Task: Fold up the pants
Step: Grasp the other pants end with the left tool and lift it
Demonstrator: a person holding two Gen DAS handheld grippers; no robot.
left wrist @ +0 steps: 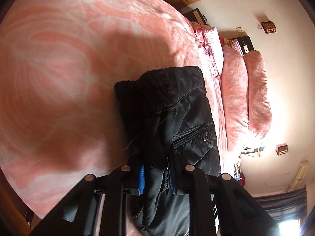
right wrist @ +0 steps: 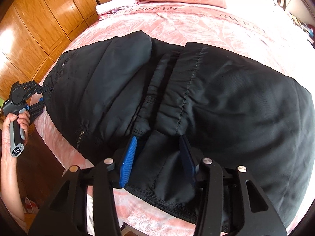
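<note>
Black pants [right wrist: 226,106] lie folded across the pink bed [right wrist: 196,25], waistband side at the near left. My left gripper [left wrist: 157,177] is shut on a bunched edge of the pants [left wrist: 177,108], its blue pads pressing the cloth. It also shows in the right wrist view [right wrist: 42,98] at the far left, held by a hand at the pants' end. My right gripper [right wrist: 159,157] has its blue pads apart, one on each side of a hemmed fold of the pants at the near bed edge.
Pink pillows [left wrist: 246,98] and a folded white blanket [right wrist: 110,7] lie at the head of the bed. A wooden wardrobe [right wrist: 39,29] stands on the left. The pink bedspread [left wrist: 69,59] stretches wide beside the pants.
</note>
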